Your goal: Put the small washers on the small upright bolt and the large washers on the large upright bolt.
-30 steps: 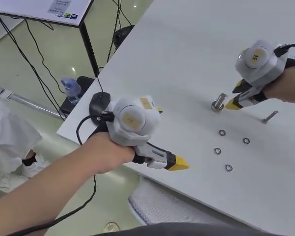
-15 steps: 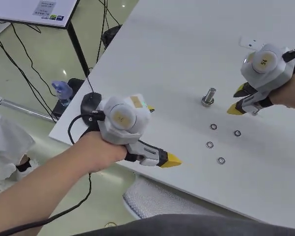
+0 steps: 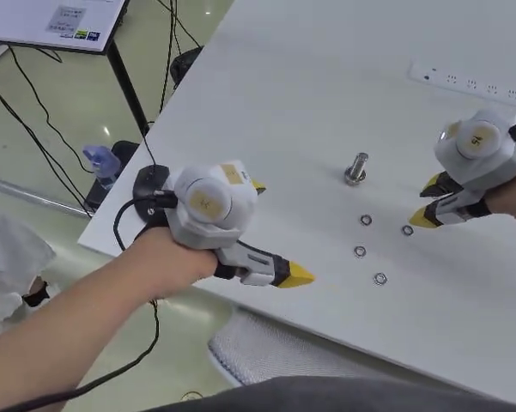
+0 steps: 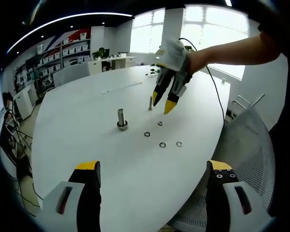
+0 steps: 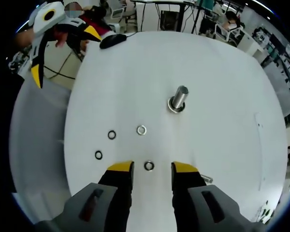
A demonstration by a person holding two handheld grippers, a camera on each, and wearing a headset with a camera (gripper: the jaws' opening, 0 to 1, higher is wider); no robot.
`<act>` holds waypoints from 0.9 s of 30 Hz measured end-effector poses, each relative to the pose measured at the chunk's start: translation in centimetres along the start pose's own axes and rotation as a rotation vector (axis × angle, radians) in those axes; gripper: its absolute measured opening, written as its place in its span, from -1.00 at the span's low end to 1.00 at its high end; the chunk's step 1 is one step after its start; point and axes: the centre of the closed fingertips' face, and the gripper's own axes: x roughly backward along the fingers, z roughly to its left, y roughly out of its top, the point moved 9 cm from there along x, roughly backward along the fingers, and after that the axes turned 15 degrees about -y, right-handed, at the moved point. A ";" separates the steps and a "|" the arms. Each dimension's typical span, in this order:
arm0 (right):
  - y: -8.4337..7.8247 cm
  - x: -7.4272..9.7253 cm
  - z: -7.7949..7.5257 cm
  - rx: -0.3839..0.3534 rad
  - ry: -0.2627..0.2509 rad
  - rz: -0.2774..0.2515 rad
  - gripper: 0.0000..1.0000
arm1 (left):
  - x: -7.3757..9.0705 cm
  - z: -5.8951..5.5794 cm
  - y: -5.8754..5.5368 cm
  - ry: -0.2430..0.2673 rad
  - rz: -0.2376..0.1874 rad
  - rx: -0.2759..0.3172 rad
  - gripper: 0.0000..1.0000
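Right gripper point(image 3: 427, 202) has moved from the large bolt point(image 3: 355, 169) to above a washer point(image 5: 148, 166) (jaws spread, like left gripper point(image 4: 153, 166)).

So the left gripper point(image 3: 276, 230) sits low on an outstretched arm, jaws spread wide, and the right gripper point(image 3: 428, 201) has its jaws only partly apart.

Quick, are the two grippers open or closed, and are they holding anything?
Left gripper: open wide, holding nothing.
Right gripper: open, holding nothing; a washer lies on the table just ahead.
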 end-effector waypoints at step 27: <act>-1.8 -3.4 1.6 -0.048 -0.009 0.025 -0.43 | 0.4 -0.4 0.5 0.001 0.022 -0.023 0.79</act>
